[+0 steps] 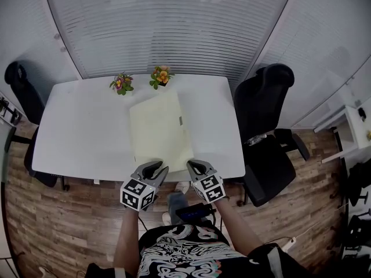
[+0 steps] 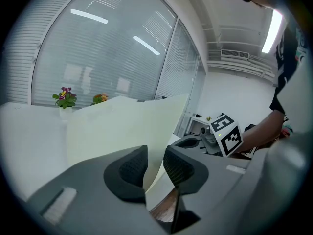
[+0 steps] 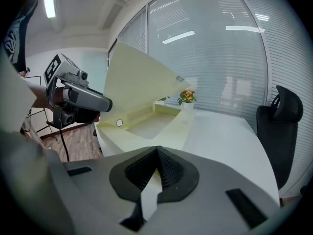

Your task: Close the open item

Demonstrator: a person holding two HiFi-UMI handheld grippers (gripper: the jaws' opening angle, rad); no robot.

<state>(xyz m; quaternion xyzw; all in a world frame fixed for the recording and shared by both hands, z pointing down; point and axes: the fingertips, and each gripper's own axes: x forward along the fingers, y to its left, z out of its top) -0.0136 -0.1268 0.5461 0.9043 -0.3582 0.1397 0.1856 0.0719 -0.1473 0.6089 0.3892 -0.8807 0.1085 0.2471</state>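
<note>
A pale yellow flat box lies on the white table (image 1: 81, 132) with its hinged lid (image 1: 159, 126) half raised. The lid slants over the shallow base (image 3: 151, 124), whose inside shows in the right gripper view. My left gripper (image 1: 157, 168) is at the near edge. The lid's free edge (image 2: 122, 126) runs between its jaws, and the pads stand apart from it with a gap, so the left gripper (image 2: 155, 163) is open. My right gripper (image 1: 193, 165) is at the box's near right corner. Its pads meet at the tips on the base's near rim, so the right gripper (image 3: 157, 153) is shut.
Two small flower pots (image 1: 121, 83) (image 1: 162, 75) stand at the table's far edge before a glass wall with blinds. A black office chair (image 1: 272, 132) stands right of the table and another (image 1: 23, 91) at its left. Wooden floor lies below the near edge.
</note>
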